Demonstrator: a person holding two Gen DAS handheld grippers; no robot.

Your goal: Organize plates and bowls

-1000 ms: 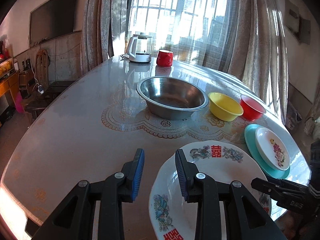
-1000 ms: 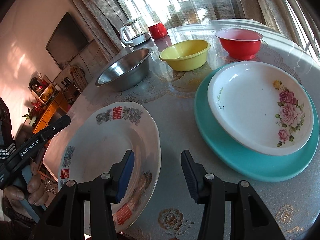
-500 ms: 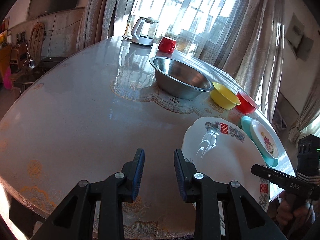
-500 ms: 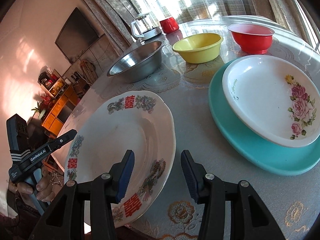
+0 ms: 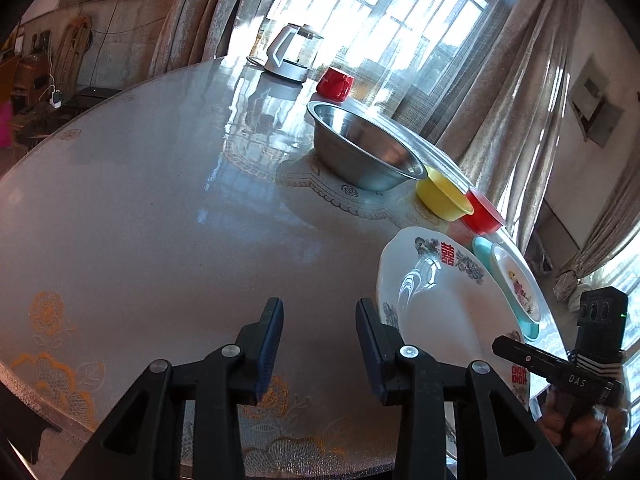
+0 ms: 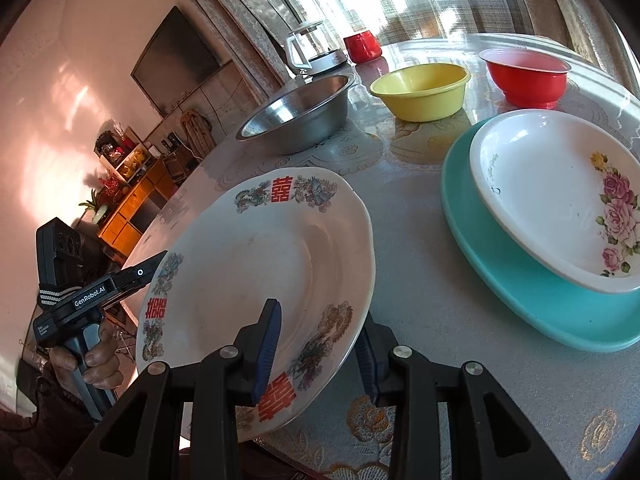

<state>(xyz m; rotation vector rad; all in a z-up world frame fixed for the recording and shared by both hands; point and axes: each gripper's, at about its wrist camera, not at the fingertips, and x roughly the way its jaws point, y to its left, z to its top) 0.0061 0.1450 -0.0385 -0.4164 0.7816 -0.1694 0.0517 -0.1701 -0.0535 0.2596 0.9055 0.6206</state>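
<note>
Your right gripper (image 6: 316, 344), closing, straddles the plate (image 6: 256, 264) with red 囍 marks; your left gripper (image 5: 320, 340), marked GenRobot.AI, gapes empty

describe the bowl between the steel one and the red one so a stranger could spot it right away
On the round table by the curtained window, three bowls stand in a row beyond the plates. The yellow bowl is the middle one, with the steel bowl on one side and the red bowl on the other. It alone is plain yellow.
</note>
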